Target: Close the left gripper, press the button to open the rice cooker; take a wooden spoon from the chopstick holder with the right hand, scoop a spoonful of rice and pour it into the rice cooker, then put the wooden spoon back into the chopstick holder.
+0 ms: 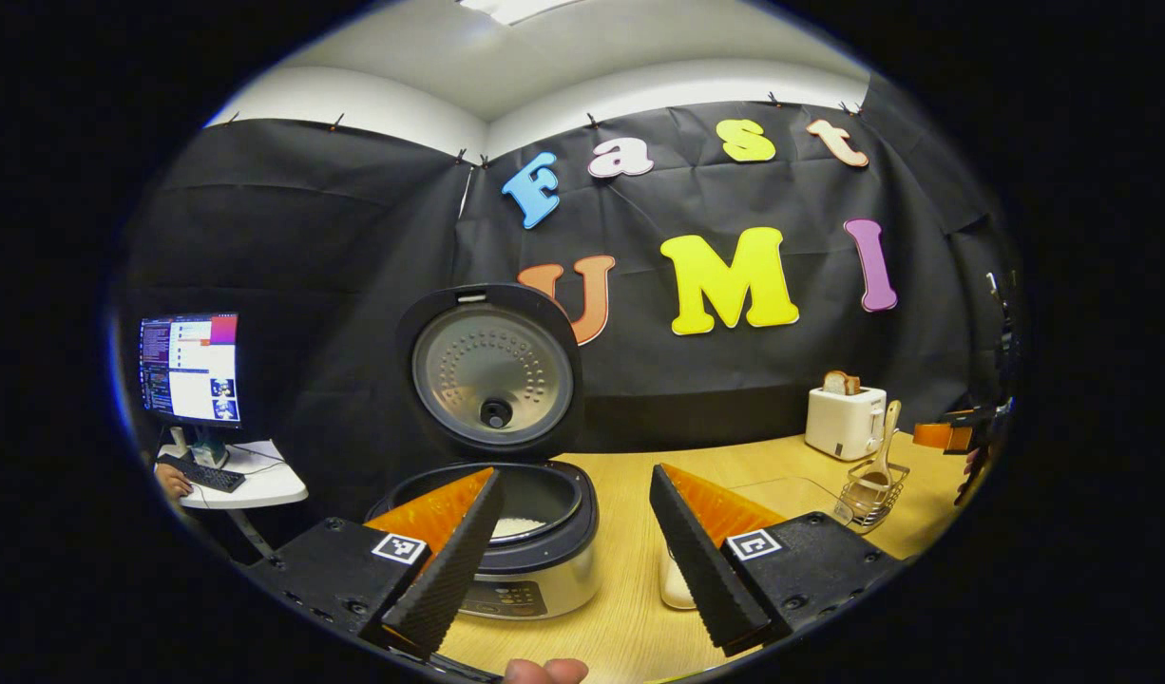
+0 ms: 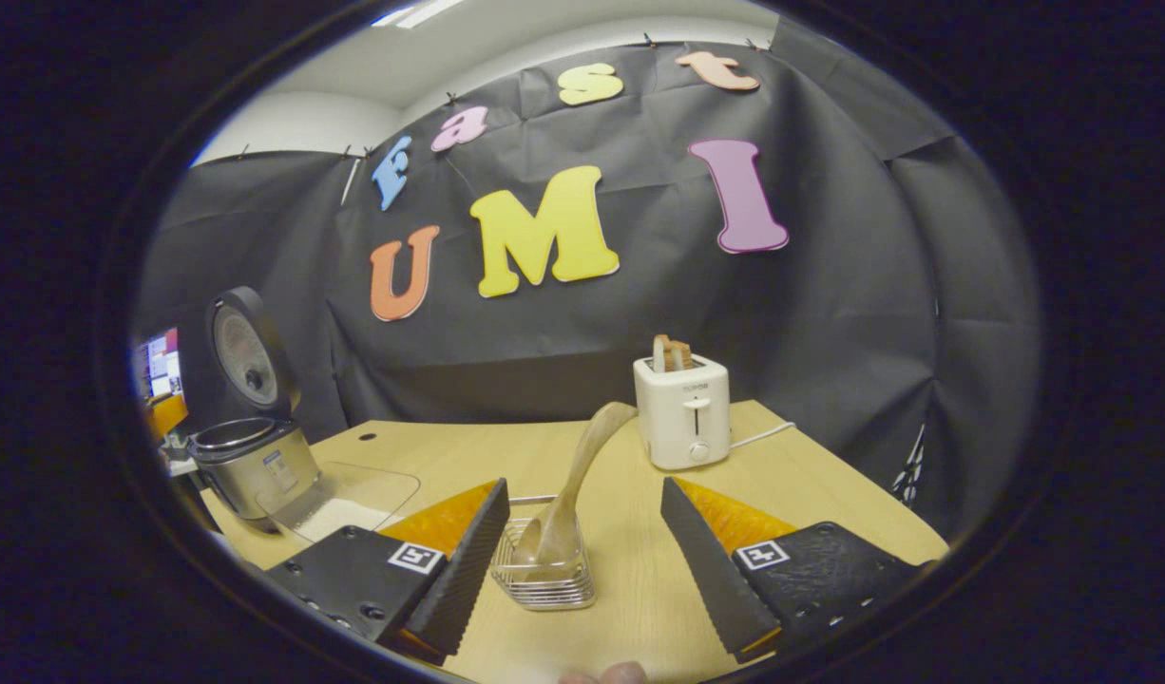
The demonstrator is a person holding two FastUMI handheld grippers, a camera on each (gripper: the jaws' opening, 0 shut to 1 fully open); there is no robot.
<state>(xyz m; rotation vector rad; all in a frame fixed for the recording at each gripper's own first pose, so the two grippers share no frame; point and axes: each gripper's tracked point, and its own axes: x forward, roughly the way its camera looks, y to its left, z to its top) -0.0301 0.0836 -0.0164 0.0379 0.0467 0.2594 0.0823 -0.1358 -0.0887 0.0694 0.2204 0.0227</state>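
The rice cooker (image 1: 535, 560) stands with its lid (image 1: 492, 380) swung upright, and white rice (image 1: 518, 525) lies in its inner pot. My left gripper (image 1: 575, 472) hovers just in front of it, open, with nothing between its fingers. The wooden spoon (image 2: 571, 484) stands bowl-down in the wire chopstick holder (image 2: 544, 579), leaning to the right. My right gripper (image 2: 584, 484) is open just before the holder, one finger on each side and neither touching the spoon. From the left gripper view the holder (image 1: 872, 494) and the right gripper (image 1: 953, 437) lie far right.
A clear container with white rice (image 2: 340, 508) sits on the wooden table (image 2: 630, 608) beside the cooker (image 2: 250, 461). A white toaster (image 2: 682, 408) holding bread stands at the back. Off the table's left, a monitor (image 1: 188, 366) and a person's hand (image 1: 172, 480) at a keyboard.
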